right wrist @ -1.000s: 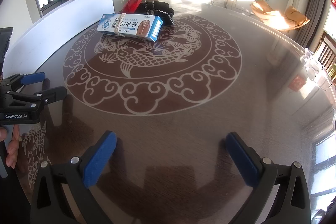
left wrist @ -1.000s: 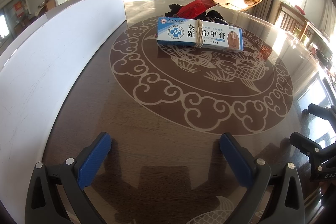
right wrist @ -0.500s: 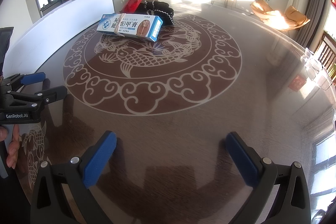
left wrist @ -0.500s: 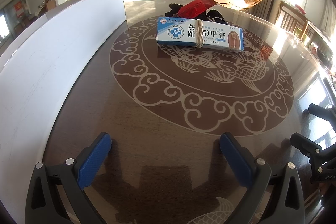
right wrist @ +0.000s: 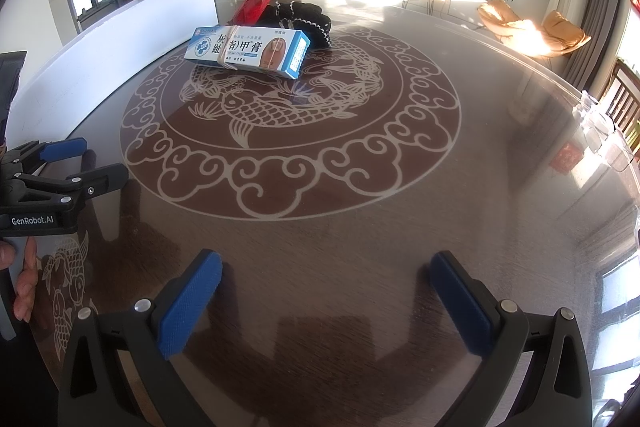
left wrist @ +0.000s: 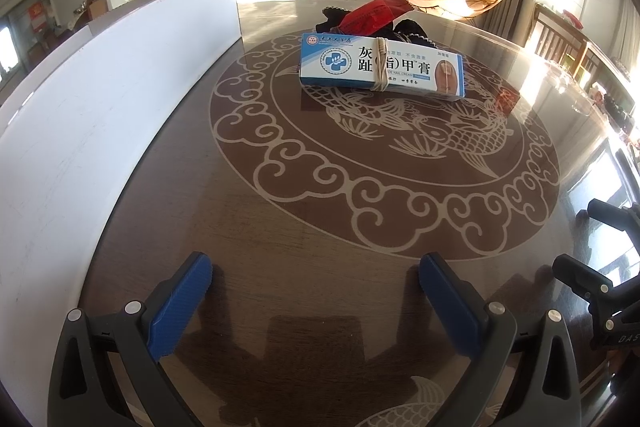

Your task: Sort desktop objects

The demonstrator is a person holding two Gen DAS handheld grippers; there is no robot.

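Note:
A blue and white medicine box (left wrist: 382, 68) bound with a rubber band lies at the far side of the round brown table (left wrist: 304, 227). Behind it are a black knitted item (left wrist: 408, 29) and a red packet (left wrist: 376, 11). The box (right wrist: 248, 51), black item (right wrist: 304, 19) and red packet (right wrist: 254, 3) also show in the right wrist view. My left gripper (left wrist: 316, 277) is open and empty, low over the near table. My right gripper (right wrist: 326, 277) is open and empty, beside it on the right.
A long white board (left wrist: 100, 99) stands along the table's left side. The table has a glossy top with a fish and cloud pattern. A clear plastic item (right wrist: 600, 135) sits at the table's right edge. Chairs and a living room lie beyond.

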